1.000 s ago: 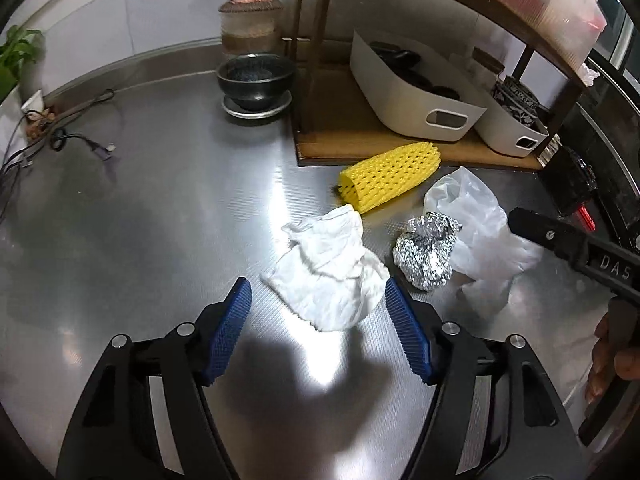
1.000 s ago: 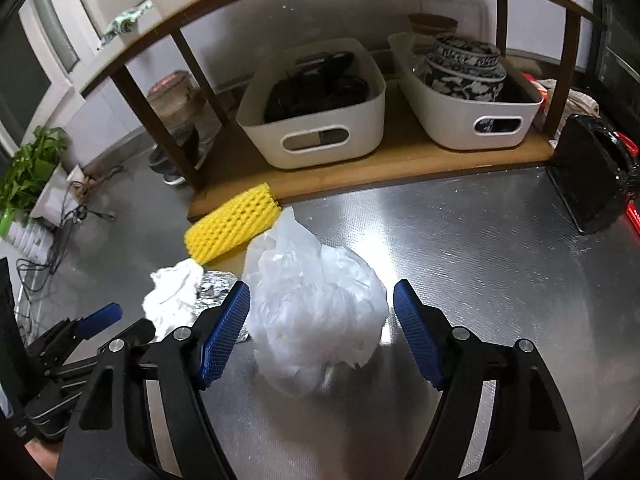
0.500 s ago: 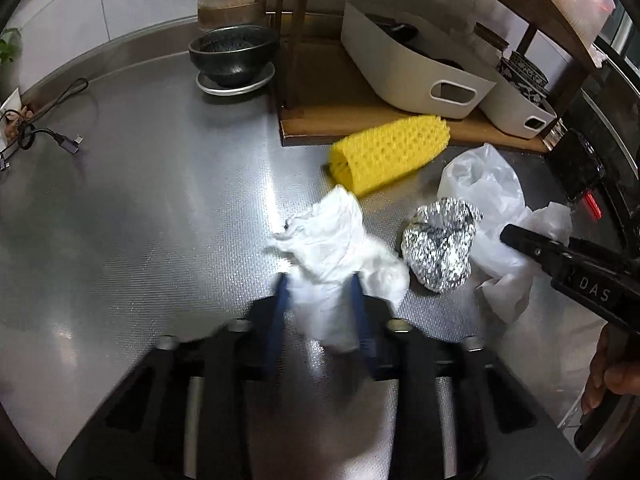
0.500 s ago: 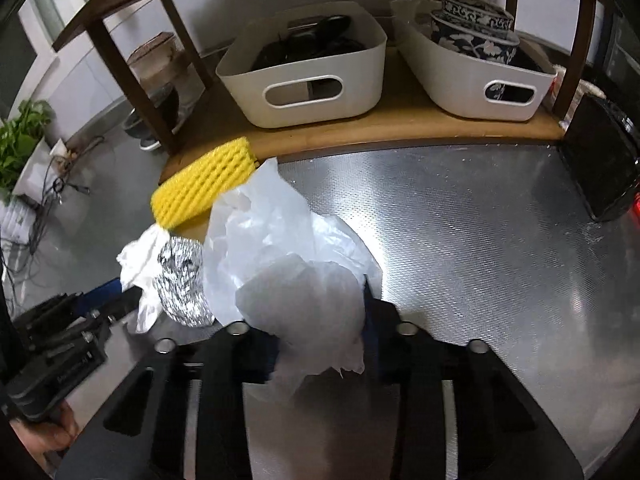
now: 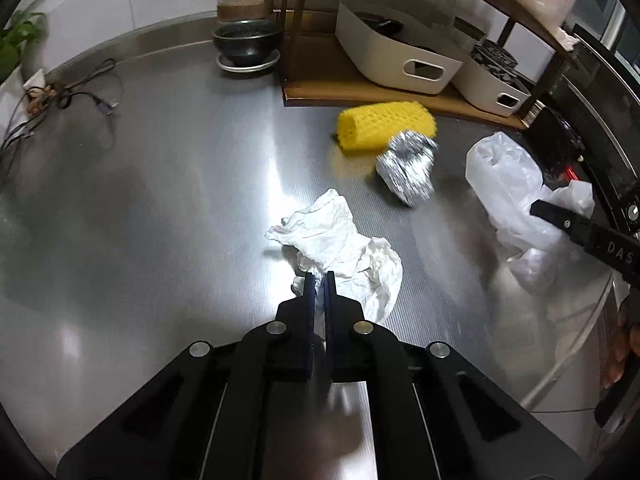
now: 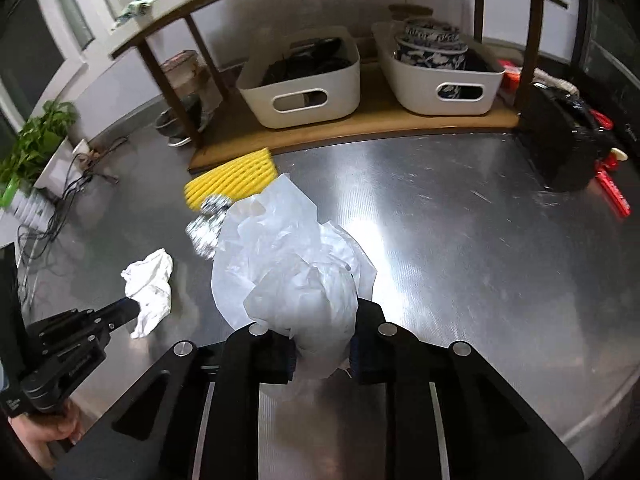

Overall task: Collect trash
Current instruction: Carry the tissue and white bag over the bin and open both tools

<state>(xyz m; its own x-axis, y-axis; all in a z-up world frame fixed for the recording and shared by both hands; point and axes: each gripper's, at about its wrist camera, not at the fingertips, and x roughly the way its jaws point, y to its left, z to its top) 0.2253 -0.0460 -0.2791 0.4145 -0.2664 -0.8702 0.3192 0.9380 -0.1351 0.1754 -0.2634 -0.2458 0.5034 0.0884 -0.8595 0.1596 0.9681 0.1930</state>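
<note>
Overhead glare on the steel counter (image 5: 168, 184), soft shadows, fisheye-bent dark corners, slight motion blur.

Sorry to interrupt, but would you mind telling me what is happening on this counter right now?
A person is collecting trash with two handheld grippers. The left gripper is shut on a crumpled white tissue. The right gripper is closing on a white plastic bag bunched between its jaws. A foil ball and a yellow foam net lie on the steel counter, untouched.
</note>
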